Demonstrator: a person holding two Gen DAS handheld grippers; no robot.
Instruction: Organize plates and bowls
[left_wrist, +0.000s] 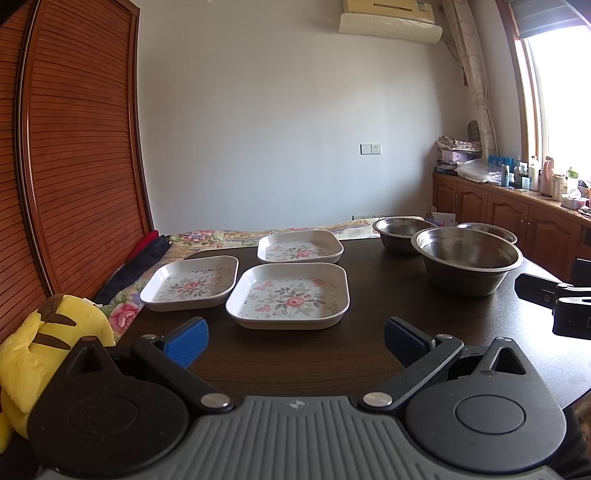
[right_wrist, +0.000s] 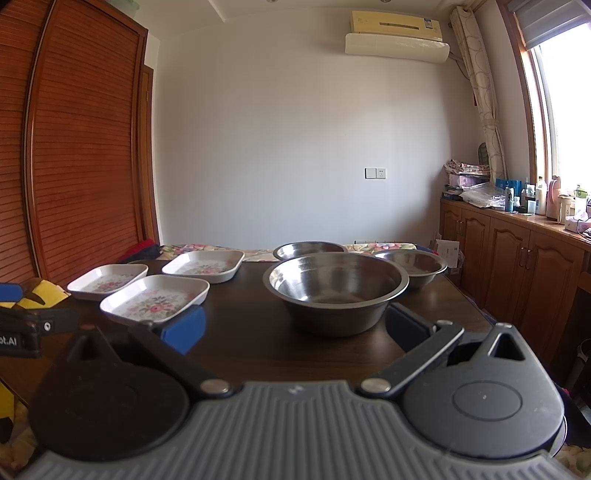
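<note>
The left tool (left_wrist: 295, 338) hung low over the near edge of the dark tabletop (left_wrist: 369, 295), its blue-padded fingers (left_wrist: 188, 339) spread wide with nothing between them. The right tool (right_wrist: 293, 328) sat likewise, spread and empty, in front of the nearest steel bowl (right_wrist: 336, 291). Just beyond the left tool lay the nearest floral plate (left_wrist: 288, 295), a square white dish. A second plate (left_wrist: 190, 282) lay close to its left and a third plate (left_wrist: 300, 246) behind it, all three close together but apart. To the right, two more steel bowls (right_wrist: 412, 266) (right_wrist: 308, 250) stood behind the nearest one. A yellow plush toy (left_wrist: 48, 347) rested at the tabletop's left, and a flowered bed (left_wrist: 221, 236) lay past the far edge.
</note>
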